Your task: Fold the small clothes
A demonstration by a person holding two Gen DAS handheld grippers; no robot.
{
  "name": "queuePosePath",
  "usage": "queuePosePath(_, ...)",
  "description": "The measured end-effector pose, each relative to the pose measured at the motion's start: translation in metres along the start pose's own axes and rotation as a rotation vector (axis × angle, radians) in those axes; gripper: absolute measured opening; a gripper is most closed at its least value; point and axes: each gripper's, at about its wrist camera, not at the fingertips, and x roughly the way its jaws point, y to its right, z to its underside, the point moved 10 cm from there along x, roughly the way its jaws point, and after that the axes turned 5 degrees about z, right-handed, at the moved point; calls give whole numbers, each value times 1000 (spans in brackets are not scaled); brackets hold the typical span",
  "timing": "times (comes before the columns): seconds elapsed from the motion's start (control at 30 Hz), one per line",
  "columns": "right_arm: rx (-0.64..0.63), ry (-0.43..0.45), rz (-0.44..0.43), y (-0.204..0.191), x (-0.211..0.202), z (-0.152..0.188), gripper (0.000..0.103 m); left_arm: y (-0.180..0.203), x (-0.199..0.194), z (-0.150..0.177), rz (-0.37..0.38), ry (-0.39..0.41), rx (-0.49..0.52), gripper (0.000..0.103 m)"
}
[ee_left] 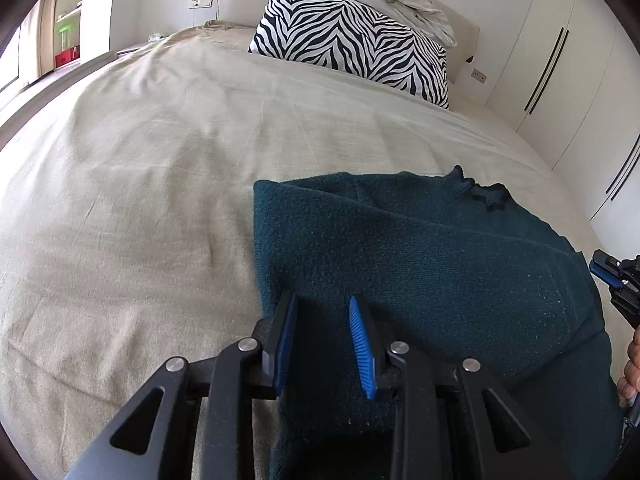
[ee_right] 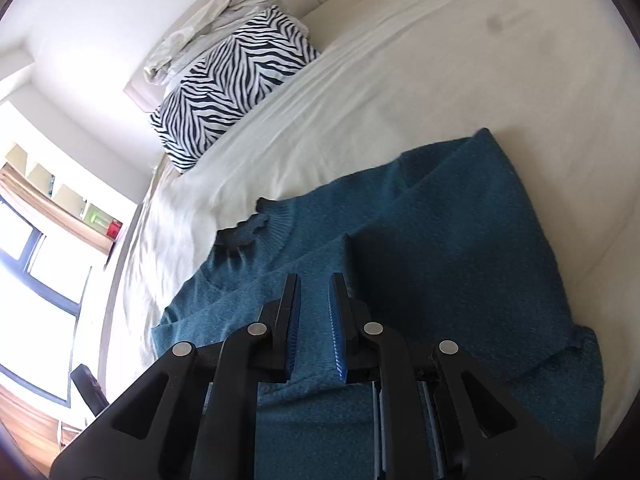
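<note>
Both grippers [ee_left: 323,300] [ee_right: 314,278] over teal sweater [ee_left: 420,248], bed [ee_left: 140,180]

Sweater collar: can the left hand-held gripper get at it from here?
Probably yes. The collar lies exposed at the sweater's far edge, and nothing stands between it and the left hand-held gripper, whose jaws are apart.

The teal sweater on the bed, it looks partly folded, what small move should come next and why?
Probably bring the left gripper down to pinch the near edge of the teal sweater. Its jaws stand apart over the knit with nothing clamped, and the right gripper is also narrowly open above the cloth. One sleeve already lies folded across the body on the bed, so the bottom hem seems next.
</note>
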Motion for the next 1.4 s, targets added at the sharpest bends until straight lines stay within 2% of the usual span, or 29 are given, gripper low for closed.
queuePosePath(0.03, -23, -12, -16, -10, 7, 1, 18, 0, 0, 0, -2, 1, 2, 31)
queuePosePath(0.07, -30, -32, -29, -15, 16, 2, 27, 0, 0, 0, -6, 2, 5, 31)
queuePosePath(0.1, -22, -62, -33, -16, 29, 5, 48, 0, 0, 1, -10, 2, 8, 31)
queuePosePath(0.13, -4, -102, -17, -10, 44, 11, 61, 0, 0, 1, -10, 2, 9, 31)
queuePosePath(0.17, 7, -113, -33, -4, 55, 14, 64, 0, 0, 1, -9, 1, 7, 31)
queuePosePath(0.27, 36, -58, -86, 4, 43, 12, 61, -3, -3, 2, -17, -1, 10, 29)
queuePosePath(0.33, 55, -19, -33, 16, 25, 12, 62, -11, -12, 3, -65, 7, 20, 32)
queuePosePath(0.37, 65, -1, 18, 24, 14, 12, 63, -16, -19, 5, -77, 10, 9, 40)
queuePosePath(0.4, 70, 23, 22, 28, 2, 13, 65, -21, -29, 7, -59, 24, -20, 39)
queuePosePath(0.5, 69, 78, -69, 22, -27, 17, 65, -34, -66, 14, -88, 83, -61, 40)
queuePosePath(0.6, 53, 38, -85, 16, -20, 30, 65, -37, -94, 32, -74, 97, -101, 39)
queuePosePath(0.67, 43, -72, -50, 26, 7, 52, 69, -32, -103, 49, -64, 65, -92, 40)
queuePosePath(0.7, 15, -84, -31, 32, 11, 60, 65, -29, -106, 59, -65, 42, -82, 40)
queuePosePath(0.73, -1, -59, -23, 32, 4, 62, 63, -26, -110, 70, -61, 22, -80, 40)
queuePosePath(0.83, 19, -64, 18, 35, -29, 75, 65, -22, -128, 101, -49, -10, -102, 45)
queuePosePath(0.87, 11, -53, 8, 35, -44, 81, 65, -22, -133, 111, -42, -24, -121, 52)
queuePosePath(0.93, -15, -16, -2, 41, -79, 96, 65, -17, -144, 128, 5, -45, -154, 58)
queuePosePath(1.13, -30, -32, 24, 83, -163, 165, 65, 12, -177, 194, 88, -159, -129, 59)
queuePosePath(1.27, 39, -29, 55, 125, -210, 194, 65, 23, -197, 231, 81, -221, -87, 59)
queuePosePath(1.4, 80, -26, 66, 154, -245, 212, 65, 30, -208, 252, 92, -261, -65, 57)
